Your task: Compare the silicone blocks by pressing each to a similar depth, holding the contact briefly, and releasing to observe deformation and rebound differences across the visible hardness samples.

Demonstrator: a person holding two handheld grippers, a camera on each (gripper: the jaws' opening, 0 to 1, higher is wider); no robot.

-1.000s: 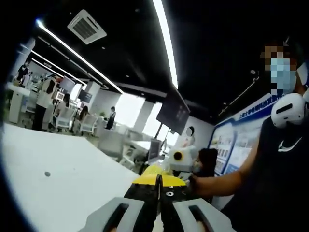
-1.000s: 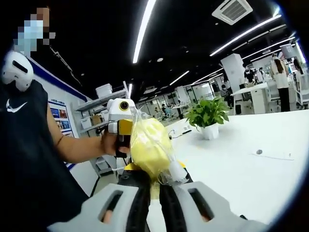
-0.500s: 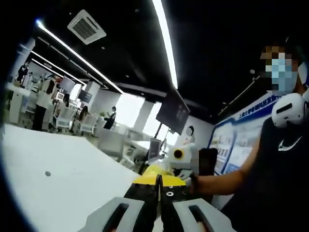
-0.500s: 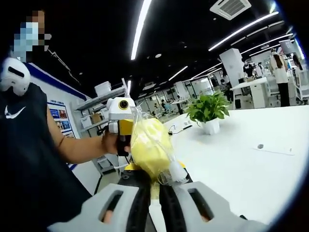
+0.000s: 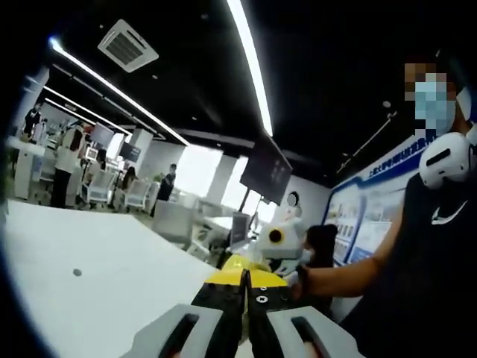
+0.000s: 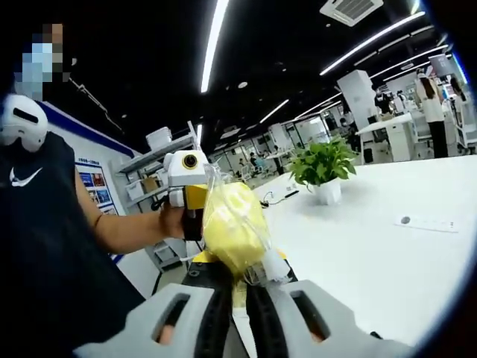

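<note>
In the right gripper view, my right gripper [image 6: 237, 274] is shut on a soft yellow block in a clear plastic bag [image 6: 229, 222]. The bagged block stands up from between the jaws, raised above the white table [image 6: 373, 276]. Just behind it, the person's hand [image 6: 170, 221] holds the left gripper. In the left gripper view, my left gripper [image 5: 244, 282] has its yellow-tipped jaws pressed together, and nothing shows between them. Beyond its tips is the person's forearm [image 5: 350, 272].
The person in a dark top stands close, at the right of the left gripper view [image 5: 432, 253] and the left of the right gripper view. A potted plant [image 6: 324, 168] and a flat white strip [image 6: 428, 221] sit on the table. Shelves, desks and people are far behind.
Both views have drifted slightly with the hands. The right gripper still holds the bagged yellow block, and the left jaws stay together.
</note>
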